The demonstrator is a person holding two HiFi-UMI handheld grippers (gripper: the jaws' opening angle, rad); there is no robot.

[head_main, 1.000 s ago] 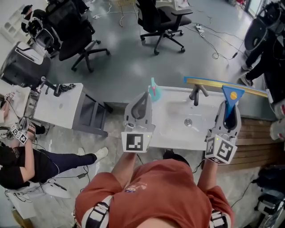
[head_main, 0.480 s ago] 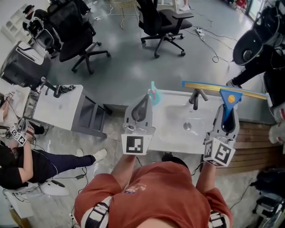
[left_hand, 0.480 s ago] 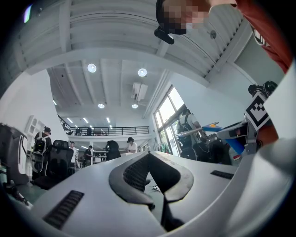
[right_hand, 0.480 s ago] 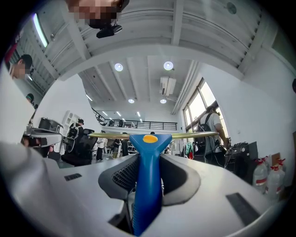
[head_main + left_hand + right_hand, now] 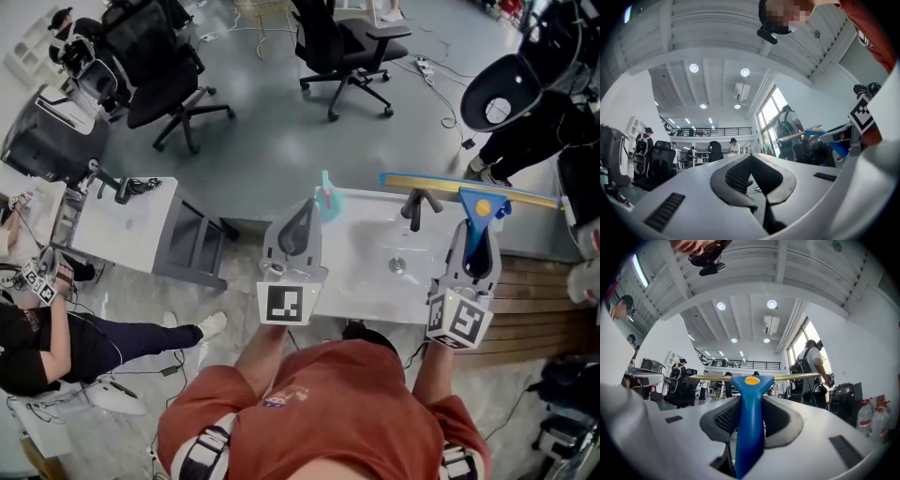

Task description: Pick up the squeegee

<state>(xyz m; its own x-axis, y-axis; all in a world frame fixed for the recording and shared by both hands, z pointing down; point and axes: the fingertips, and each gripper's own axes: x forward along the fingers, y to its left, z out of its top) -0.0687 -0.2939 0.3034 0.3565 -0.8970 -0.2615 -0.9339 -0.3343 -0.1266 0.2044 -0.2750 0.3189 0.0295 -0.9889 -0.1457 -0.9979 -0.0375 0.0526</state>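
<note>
Our right tool clamps the squeegee
Since a second ago we have barely shifted; its blue handle sits between the jaws, blade crosswise beyond the tips, above the counter; our left tool is closed, empty.

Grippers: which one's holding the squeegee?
The right gripper: its jaws clamp the blue handle of the squeegee, with the yellow blade out ahead. The left gripper is closed on nothing.

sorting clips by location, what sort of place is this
Likely an open-plan office or lab workspace, not a home: wheeled office chairs stand on a grey floor, a white sink with a faucet stands freely nearby, and a railed mezzanine runs along the back.
</note>
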